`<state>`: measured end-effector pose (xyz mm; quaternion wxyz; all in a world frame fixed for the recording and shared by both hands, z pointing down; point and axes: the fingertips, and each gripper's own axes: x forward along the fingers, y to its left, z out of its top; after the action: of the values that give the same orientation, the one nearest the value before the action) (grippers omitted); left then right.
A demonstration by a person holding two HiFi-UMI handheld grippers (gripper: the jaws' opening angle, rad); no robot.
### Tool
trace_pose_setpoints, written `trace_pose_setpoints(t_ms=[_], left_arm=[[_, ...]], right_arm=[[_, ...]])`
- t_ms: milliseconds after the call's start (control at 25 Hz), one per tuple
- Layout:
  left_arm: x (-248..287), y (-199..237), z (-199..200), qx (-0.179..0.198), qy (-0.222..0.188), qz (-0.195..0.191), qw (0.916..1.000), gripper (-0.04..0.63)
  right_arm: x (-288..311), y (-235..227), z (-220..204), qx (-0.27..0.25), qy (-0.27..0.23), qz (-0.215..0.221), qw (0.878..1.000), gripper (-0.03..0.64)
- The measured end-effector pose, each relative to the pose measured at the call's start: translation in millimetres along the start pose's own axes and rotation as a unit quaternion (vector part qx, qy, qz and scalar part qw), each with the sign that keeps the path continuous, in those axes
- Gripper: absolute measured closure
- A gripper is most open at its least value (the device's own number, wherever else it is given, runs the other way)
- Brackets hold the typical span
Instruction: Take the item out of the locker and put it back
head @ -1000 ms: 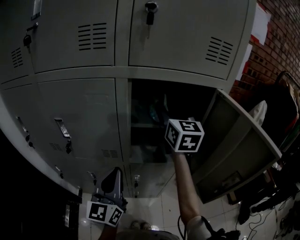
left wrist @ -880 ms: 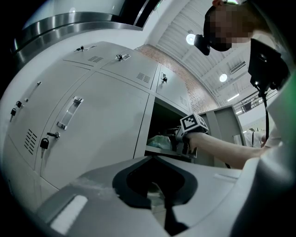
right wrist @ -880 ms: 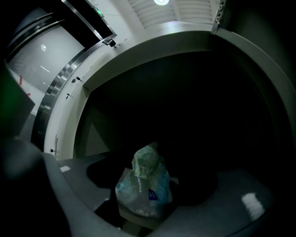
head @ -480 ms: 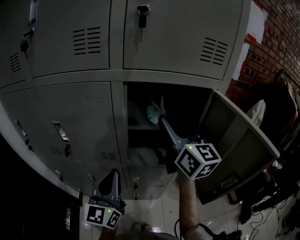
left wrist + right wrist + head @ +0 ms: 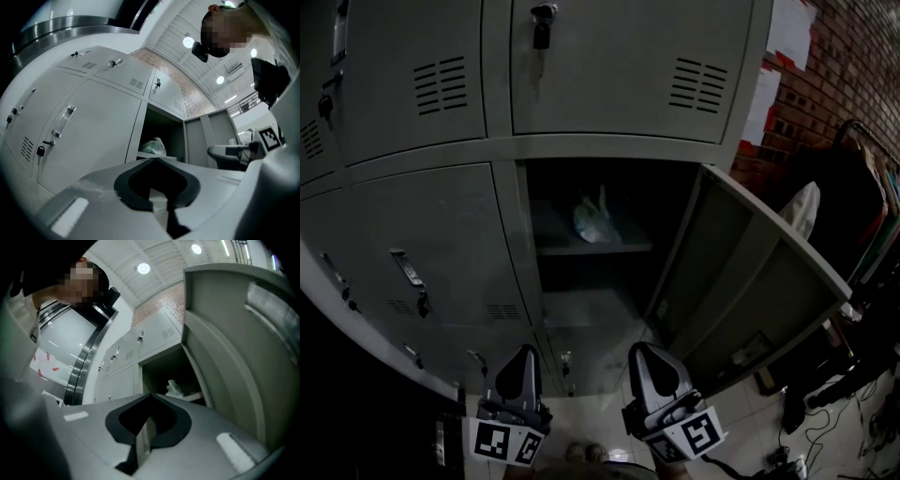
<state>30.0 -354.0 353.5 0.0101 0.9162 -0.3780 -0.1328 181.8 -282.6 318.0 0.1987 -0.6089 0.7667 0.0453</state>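
The plastic bag (image 5: 593,217) lies on the open locker's (image 5: 741,272) shelf (image 5: 623,248); the left gripper (image 5: 523,351) and right gripper (image 5: 643,350) hang below, outside, jaws pressed together, empty; the cycle looks either unbegun or finished; a fetch needs one gripper opened and raised to the bag.

a locker area in an industrial-looking hall: rows of grey metal lockers (image 5: 609,75) with keys (image 5: 541,36), a brick wall (image 5: 853,66), tiled floor (image 5: 586,417), round ceiling lights (image 5: 188,42).
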Motion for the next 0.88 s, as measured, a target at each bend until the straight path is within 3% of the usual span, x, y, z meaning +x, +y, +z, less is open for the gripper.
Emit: trace_pose_setpoints(t_ms=[160,440,720,880], left_arm=[[-0.1,-8.6,-3.9,-0.001,0.005,-0.009,0.9999,0.591],[-0.7,-13.0,-6.2,0.000,0.008,-0.012,0.9999,0.591],[-5.4,-13.5,-5.5,0.002,0.010,-0.001,0.9999,0.591],[-13.5,-23.2,-16.1,0.005,0.033,0.002,0.9995,0.591]], right_arm=[[-15.8,-10.7,-27.5,0.031,0.029,-0.024,0.999,0.615],[-28.4,-10.1,-51.1,0.022,0.064,-0.036,0.997,0.614],[-29.5,-10.7,-42.1,0.032,0.054,-0.028,0.998,0.615],[-42.6,-9.5,-43.0,0.040,0.061,-0.020,0.997,0.615]])
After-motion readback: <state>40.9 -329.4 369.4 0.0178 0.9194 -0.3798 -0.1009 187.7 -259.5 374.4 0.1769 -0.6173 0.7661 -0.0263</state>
